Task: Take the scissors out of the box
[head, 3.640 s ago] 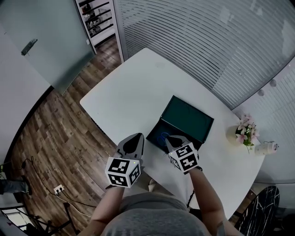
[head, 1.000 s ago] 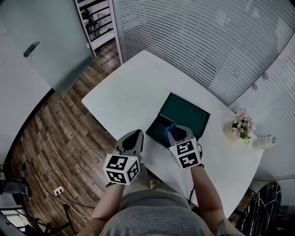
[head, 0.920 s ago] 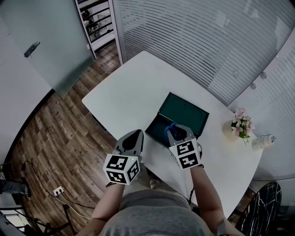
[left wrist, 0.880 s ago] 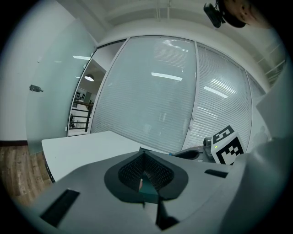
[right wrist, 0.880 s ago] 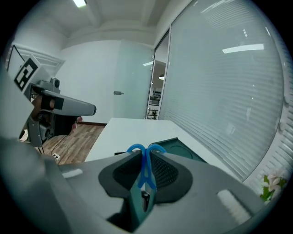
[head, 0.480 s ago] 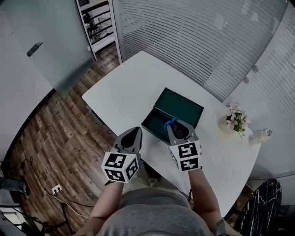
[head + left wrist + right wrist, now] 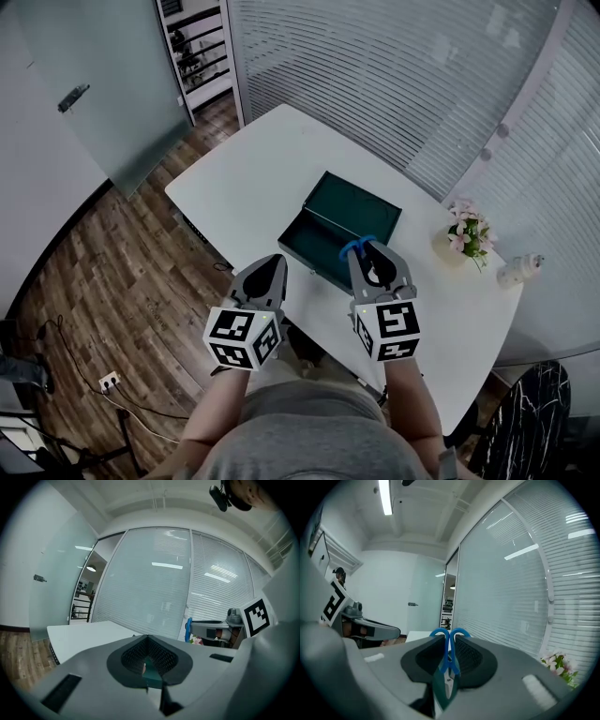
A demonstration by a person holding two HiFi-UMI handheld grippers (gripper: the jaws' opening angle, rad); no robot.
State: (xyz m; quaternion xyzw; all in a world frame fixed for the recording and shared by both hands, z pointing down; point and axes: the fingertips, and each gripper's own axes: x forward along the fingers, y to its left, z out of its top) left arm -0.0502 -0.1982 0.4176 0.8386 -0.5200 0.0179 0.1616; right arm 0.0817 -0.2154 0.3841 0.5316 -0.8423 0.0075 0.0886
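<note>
Right hand-held gripper (image 7: 367, 246) first: clamped tight on the scissors (image 7: 449, 663), squeezing the blue handles just under the 2 loops. Loops out past the tips, blades back toward the camera. Looks roughly level in the right gripper view, with only wall and blinds behind the loops, so up off the counter (image 7: 272, 178). In the head view, sits over the near right corner of the dark green box (image 7: 354, 208). Box open on the white counter, with its lid tipped toward the far side. Can't really make out the box's inside from up there.

Left hand-held gripper (image 7: 275, 262): jaws together, not gripping anything. Hangs left of the box, around the counter's near edge.

Also spotted a little pot of pink flowers (image 7: 461, 234) on the right, well apart from the box.
</note>
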